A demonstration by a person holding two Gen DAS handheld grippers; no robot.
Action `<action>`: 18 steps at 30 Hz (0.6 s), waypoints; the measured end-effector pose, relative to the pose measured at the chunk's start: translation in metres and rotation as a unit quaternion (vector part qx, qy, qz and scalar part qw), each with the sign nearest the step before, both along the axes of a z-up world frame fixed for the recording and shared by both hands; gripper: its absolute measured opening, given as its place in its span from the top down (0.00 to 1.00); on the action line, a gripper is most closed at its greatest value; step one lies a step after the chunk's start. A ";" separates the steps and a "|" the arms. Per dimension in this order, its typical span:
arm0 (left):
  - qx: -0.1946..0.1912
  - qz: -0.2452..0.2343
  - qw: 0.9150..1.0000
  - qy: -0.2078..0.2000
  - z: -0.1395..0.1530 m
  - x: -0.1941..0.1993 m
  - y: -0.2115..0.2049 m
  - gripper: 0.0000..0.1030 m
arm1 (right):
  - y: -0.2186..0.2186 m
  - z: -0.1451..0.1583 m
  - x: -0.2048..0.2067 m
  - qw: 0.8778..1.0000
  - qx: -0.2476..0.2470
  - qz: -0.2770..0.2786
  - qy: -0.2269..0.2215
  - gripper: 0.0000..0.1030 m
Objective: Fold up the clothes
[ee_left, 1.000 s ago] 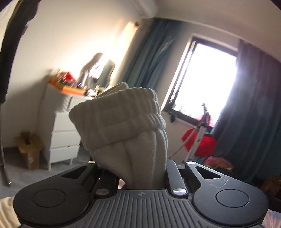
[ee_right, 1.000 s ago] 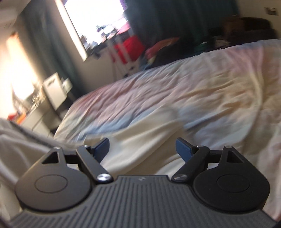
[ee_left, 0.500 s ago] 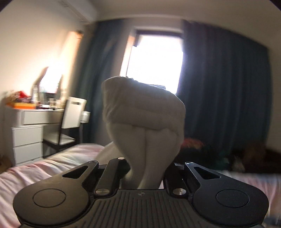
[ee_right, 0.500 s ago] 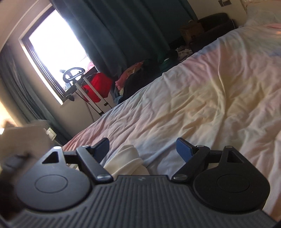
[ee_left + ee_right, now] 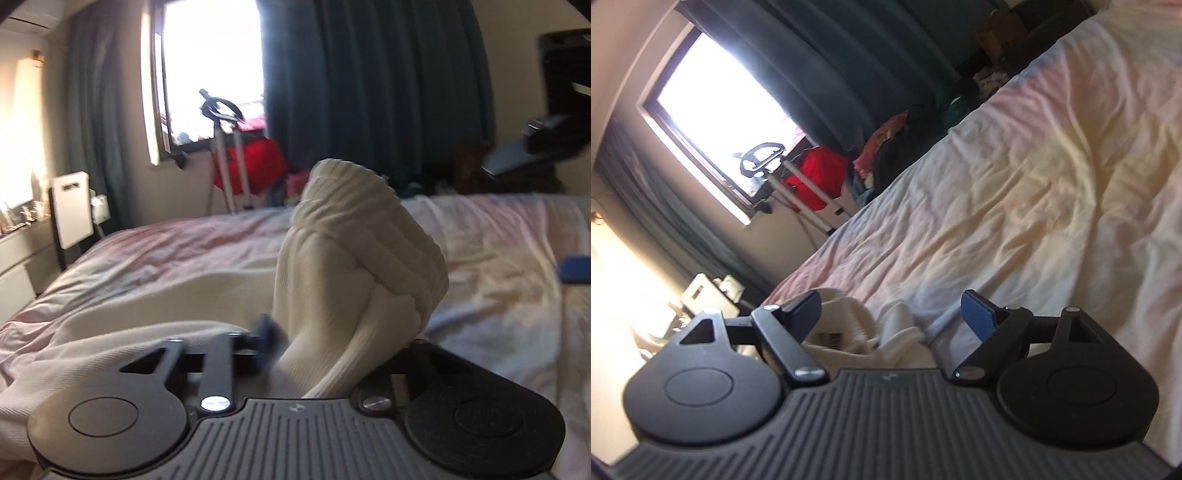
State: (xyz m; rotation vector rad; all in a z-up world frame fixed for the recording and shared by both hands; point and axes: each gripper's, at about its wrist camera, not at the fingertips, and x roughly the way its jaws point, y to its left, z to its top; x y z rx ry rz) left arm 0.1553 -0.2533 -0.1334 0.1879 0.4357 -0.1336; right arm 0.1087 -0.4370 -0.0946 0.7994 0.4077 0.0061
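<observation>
left gripper: jaws parted, cloth between them | right gripper: jaws wide apart, nothing held

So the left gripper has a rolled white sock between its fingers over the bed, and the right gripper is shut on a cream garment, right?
Not quite. The right gripper is open, with its fingers spread wide and gripping nothing; the cream garment just lies on the bed beyond it, as the right wrist view shows. The rest holds: the left gripper has the rolled white sock between its fingers over the bed.
</observation>
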 end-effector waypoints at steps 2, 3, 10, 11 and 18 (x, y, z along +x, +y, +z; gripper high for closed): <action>0.004 -0.023 1.000 0.016 0.004 0.001 0.020 0.39 | 0.003 0.000 0.000 1.000 0.010 0.010 -0.005 0.17; 0.002 -0.034 0.999 0.024 0.006 -0.001 0.028 0.36 | 0.005 0.000 0.000 1.000 0.012 0.015 -0.006 0.17; -0.033 -0.082 0.994 0.066 0.032 -0.024 0.099 0.23 | 0.021 -0.003 0.002 0.997 0.031 0.067 0.005 0.17; -0.036 -0.082 0.994 0.068 0.039 -0.033 0.108 0.20 | 0.024 -0.005 0.002 0.997 0.032 0.072 0.012 0.17; -0.037 -0.044 0.996 0.065 0.065 -0.071 0.166 0.17 | 0.047 -0.027 0.010 0.988 0.074 0.116 0.074 0.17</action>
